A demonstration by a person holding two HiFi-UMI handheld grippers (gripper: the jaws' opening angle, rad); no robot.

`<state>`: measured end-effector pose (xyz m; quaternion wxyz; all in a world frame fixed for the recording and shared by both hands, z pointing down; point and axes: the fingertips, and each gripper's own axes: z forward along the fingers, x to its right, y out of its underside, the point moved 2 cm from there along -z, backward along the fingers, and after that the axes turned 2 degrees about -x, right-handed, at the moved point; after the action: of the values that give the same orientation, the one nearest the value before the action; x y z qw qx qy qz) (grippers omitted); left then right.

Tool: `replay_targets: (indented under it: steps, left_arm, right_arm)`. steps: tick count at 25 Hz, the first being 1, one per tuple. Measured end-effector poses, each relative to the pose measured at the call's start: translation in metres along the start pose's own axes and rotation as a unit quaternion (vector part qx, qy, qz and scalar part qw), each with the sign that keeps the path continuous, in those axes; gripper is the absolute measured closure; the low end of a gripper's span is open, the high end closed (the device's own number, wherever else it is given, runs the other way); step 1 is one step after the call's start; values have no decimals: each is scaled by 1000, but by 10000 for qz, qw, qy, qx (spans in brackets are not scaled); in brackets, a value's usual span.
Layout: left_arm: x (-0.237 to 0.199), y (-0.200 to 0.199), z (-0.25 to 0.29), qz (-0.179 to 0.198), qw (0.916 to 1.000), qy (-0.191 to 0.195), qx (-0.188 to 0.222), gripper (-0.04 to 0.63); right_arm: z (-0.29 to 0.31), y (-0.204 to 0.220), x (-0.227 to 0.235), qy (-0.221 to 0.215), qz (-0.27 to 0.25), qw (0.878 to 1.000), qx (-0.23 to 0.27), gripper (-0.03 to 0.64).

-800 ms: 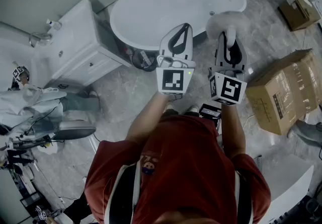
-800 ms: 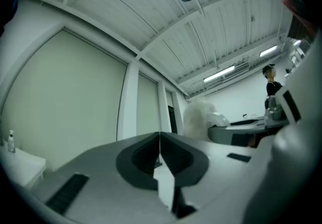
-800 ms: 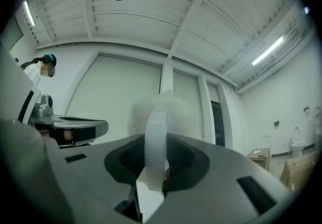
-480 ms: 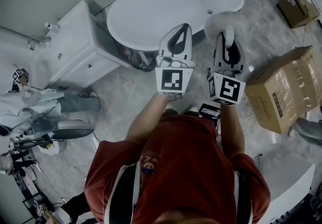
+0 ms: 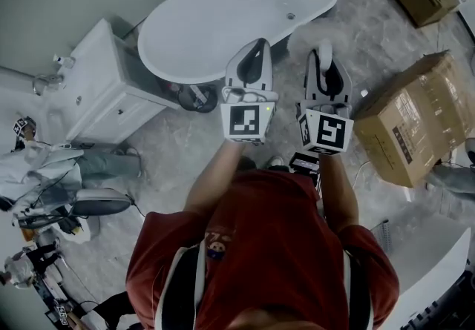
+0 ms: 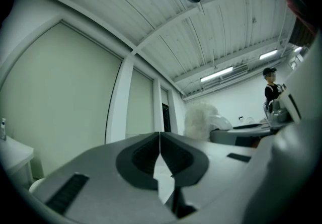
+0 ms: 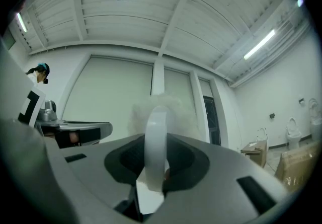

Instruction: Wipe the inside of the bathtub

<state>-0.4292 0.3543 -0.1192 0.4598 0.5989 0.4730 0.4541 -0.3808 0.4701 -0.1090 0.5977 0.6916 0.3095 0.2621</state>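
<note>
Pinching the fluffy duster (image 7: 157, 132) in our right gripper (image 5: 325, 60) fingers, left gripper (image 5: 257, 50) fingers pressed together empty, we have the bathtub (image 5: 223, 17) ahead and below, lengthwise across us, slightly leftward of the duster.

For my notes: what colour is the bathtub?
The bathtub is white; the head view shows it best.
</note>
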Motion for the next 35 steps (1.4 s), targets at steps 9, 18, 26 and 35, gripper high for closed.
replay_targets:
  steps: [9, 18, 26, 35]
  left_arm:
    - [27, 7, 15, -105, 9999, 7, -21, 578]
    - [10, 27, 38, 78, 9999, 9, -124, 578]
    - [-20, 44, 94, -50, 9999, -89, -83, 578]
    - [-66, 53, 180, -94, 9993, -369, -7, 578]
  right_arm:
    - [-3, 15, 35, 106, 109, 9998, -127, 525]
    - [25, 24, 33, -45, 138, 9999, -46, 525]
    - [90, 35, 39, -151, 171, 9997, 65, 525]
    - [198, 47, 52, -378, 47, 9992, -73, 525]
